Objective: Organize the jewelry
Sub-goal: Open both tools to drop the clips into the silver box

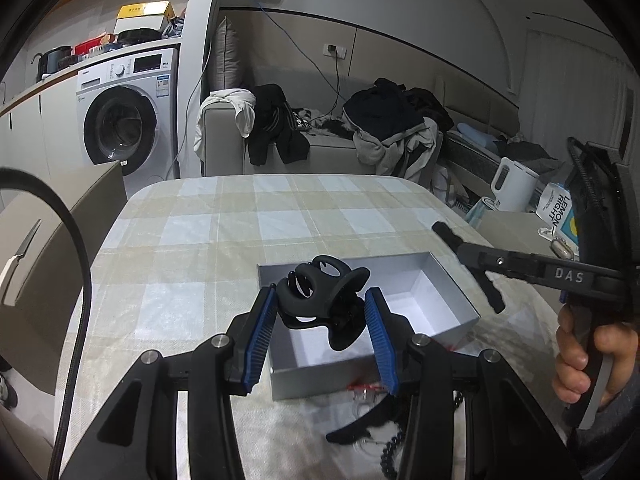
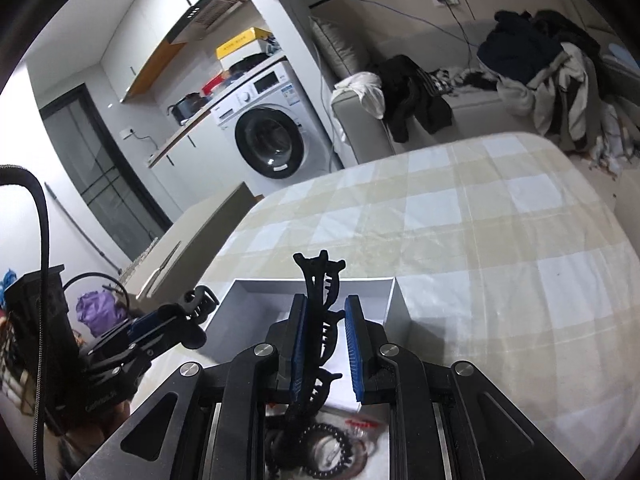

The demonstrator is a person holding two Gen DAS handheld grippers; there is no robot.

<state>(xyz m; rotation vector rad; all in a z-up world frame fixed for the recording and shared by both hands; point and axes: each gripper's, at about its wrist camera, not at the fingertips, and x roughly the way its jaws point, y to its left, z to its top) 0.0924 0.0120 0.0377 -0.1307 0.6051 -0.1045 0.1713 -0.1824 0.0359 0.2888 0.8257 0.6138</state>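
In the left wrist view my left gripper (image 1: 322, 294) is shut on a black claw hair clip (image 1: 320, 304) and holds it over the near end of an open grey box (image 1: 320, 380) with a white inside. The right wrist view shows my right gripper (image 2: 326, 300) shut on a long black toothed hair clip (image 2: 320, 320), held upright above the same box (image 2: 260, 292). The right gripper (image 1: 466, 256) also shows at the right of the left wrist view, its clip (image 1: 492, 296) lying crosswise by the box's far right corner. The left gripper (image 2: 188, 312) appears at the left of the right wrist view.
Black spiral hair ties (image 2: 320, 448) and a clear packet with red marks (image 2: 362, 424) lie on the checked tablecloth (image 1: 192, 240) in front of the box. A person's hand (image 1: 580, 360) grips the right handle. A sofa with clothes (image 1: 384, 120), a washing machine (image 1: 120, 120) and a white kettle (image 1: 514, 184) stand beyond the table.
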